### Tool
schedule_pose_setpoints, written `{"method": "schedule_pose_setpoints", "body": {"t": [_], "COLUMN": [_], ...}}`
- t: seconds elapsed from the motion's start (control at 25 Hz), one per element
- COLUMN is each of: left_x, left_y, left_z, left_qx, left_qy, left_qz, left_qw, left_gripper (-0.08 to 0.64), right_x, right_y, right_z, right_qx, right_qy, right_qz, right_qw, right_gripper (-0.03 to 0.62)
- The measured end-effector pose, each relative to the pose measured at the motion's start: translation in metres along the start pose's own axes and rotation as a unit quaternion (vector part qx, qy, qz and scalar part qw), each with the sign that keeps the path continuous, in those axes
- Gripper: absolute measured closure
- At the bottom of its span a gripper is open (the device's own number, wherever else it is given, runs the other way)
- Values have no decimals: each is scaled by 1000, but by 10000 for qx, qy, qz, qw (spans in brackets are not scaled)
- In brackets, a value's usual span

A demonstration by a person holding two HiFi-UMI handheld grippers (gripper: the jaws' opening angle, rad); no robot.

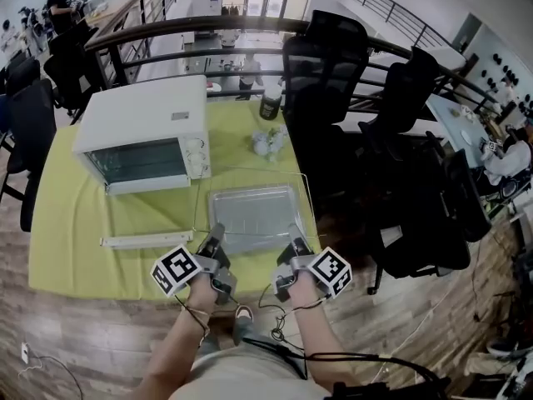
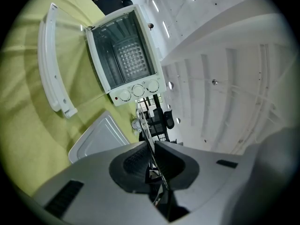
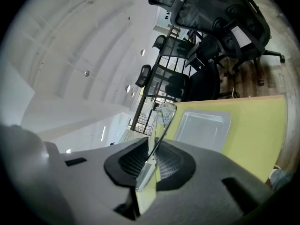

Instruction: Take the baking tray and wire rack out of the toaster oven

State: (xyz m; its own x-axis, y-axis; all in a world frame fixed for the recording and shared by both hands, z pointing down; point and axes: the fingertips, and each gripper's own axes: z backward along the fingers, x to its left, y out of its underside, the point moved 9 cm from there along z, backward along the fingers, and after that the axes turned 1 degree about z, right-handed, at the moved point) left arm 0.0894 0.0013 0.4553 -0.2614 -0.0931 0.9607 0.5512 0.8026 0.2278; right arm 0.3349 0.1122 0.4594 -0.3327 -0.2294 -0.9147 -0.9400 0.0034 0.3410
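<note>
The white toaster oven (image 1: pixel 146 132) stands at the back left of a yellow-green cloth, its glass door down and the door handle (image 1: pixel 146 240) toward me. The silver baking tray (image 1: pixel 250 215) lies flat on the cloth in front of the oven, right of the door. Just above the tray hangs the thin wire rack (image 1: pixel 250 172), roughly level. My left gripper (image 1: pixel 216 233) is shut on its near edge at the left, my right gripper (image 1: pixel 294 242) at the right. In the left gripper view the wire rack (image 2: pixel 143 121) runs out between the closed jaws; the wire rack (image 3: pixel 164 118) does the same in the right gripper view.
A dark bottle (image 1: pixel 271 98) and a crumpled clear wrapper (image 1: pixel 268 142) sit at the back of the table. Black office chairs (image 1: pixel 333 65) crowd the right side. The table's front edge lies right below my grippers, with wooden floor beyond.
</note>
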Motion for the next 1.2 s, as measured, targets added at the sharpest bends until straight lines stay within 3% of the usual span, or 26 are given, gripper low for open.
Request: {"method": "schedule_pose_setpoints", "body": {"t": [1.2], "left_x": [66], "left_y": [68], "left_z": [-5], "left_qx": [-84], "left_qy": [-757], "left_qz": [476], "left_qw": [9960], "left_gripper": [531], "right_x": [-85], "right_y": [-8], "right_z": [-6], "right_qx": [689], "right_qy": [661], "right_qz": [-69], "right_qw": [9954], "right_gripper": [557]}}
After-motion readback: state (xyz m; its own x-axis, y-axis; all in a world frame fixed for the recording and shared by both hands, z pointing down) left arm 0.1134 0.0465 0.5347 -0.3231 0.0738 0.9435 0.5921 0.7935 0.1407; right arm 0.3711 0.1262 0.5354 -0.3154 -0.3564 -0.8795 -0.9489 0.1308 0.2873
